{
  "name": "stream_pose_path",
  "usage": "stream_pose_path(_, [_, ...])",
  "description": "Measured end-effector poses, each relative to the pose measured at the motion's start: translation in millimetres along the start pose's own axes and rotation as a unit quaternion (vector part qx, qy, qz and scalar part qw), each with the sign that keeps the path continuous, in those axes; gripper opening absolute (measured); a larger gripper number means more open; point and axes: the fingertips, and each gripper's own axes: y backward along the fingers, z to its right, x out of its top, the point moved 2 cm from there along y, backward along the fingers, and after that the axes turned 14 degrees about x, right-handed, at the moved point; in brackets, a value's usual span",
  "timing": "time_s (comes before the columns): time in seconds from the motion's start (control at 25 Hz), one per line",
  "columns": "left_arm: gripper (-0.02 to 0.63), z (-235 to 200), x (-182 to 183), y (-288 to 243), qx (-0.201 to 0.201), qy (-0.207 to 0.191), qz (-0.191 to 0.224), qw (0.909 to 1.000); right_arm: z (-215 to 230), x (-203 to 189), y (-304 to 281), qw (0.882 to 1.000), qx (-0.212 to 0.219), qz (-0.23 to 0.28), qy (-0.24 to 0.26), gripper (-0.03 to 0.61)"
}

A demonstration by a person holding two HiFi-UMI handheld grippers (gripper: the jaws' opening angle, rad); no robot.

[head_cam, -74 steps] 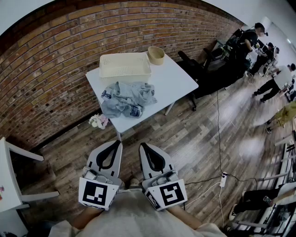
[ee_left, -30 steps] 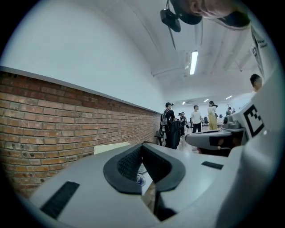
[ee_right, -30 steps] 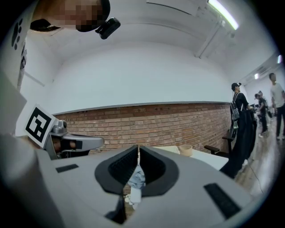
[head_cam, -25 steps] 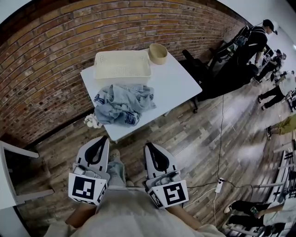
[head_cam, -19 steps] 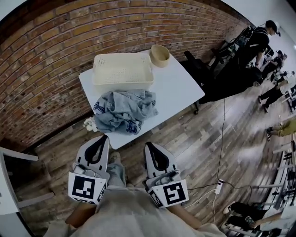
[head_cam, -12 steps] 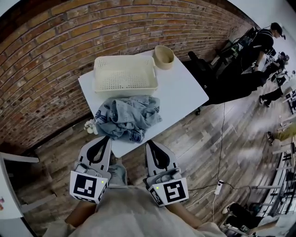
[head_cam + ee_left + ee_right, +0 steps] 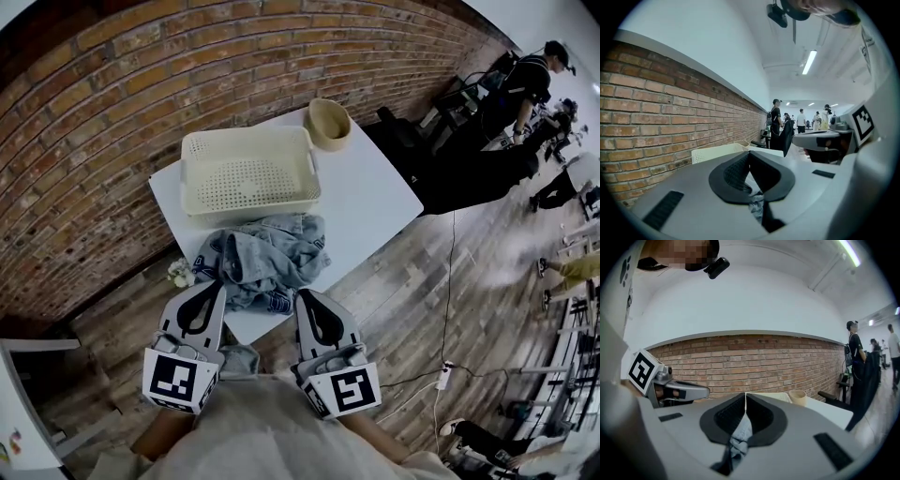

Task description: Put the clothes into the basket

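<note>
1. Nearest the person, the left gripper and the right gripper are held side by side. Each has its jaws pressed together and pinches nothing. In both gripper views, grey-blue cloth shows only through the opening behind the closed tips.
2. Their tips reach the near edge of the white surface. In the head view the left tip overlaps the clothes, and the right tip sits just beside them.
3. The clothes lie in a crumpled heap at the near edge of the surface, outside the basket.
4. The cream basket stands just behind the heap, close to the brick wall. Its perforated bottom is bare.
5. A small tan bowl stands at the far corner, just beside the basket.
6. The right half of the surface is bare up to its edge.
7. A small pale bundle lies on the wooden floor by the left edge of the surface.
8. To the right the floor is open, crossed by a cable that runs to a power strip.
9. Beyond the far right corner there is dark furniture, with a standing person farther off.
</note>
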Motion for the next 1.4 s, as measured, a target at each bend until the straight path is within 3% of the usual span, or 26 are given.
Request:
stream_pose_path(0.76, [0.008,-27,-27,-48,-0.048,0.004,-0.050,0.9976,23,-22,-47,0.999,-0.035,-0.038,-0.018,0.008])
stream_pose_path(1.16, [0.009,-37,-39,-59,-0.034,0.011,-0.062,0.9974,33,-36,-52,0.997,-0.031,-0.062,-0.026,0.008])
stream_pose_path(1.4, [0.009,-43,-53,-65,-0.023,0.024,-0.094,0.9950,49,-46,-53,0.996,-0.020,-0.079,-0.046,0.020])
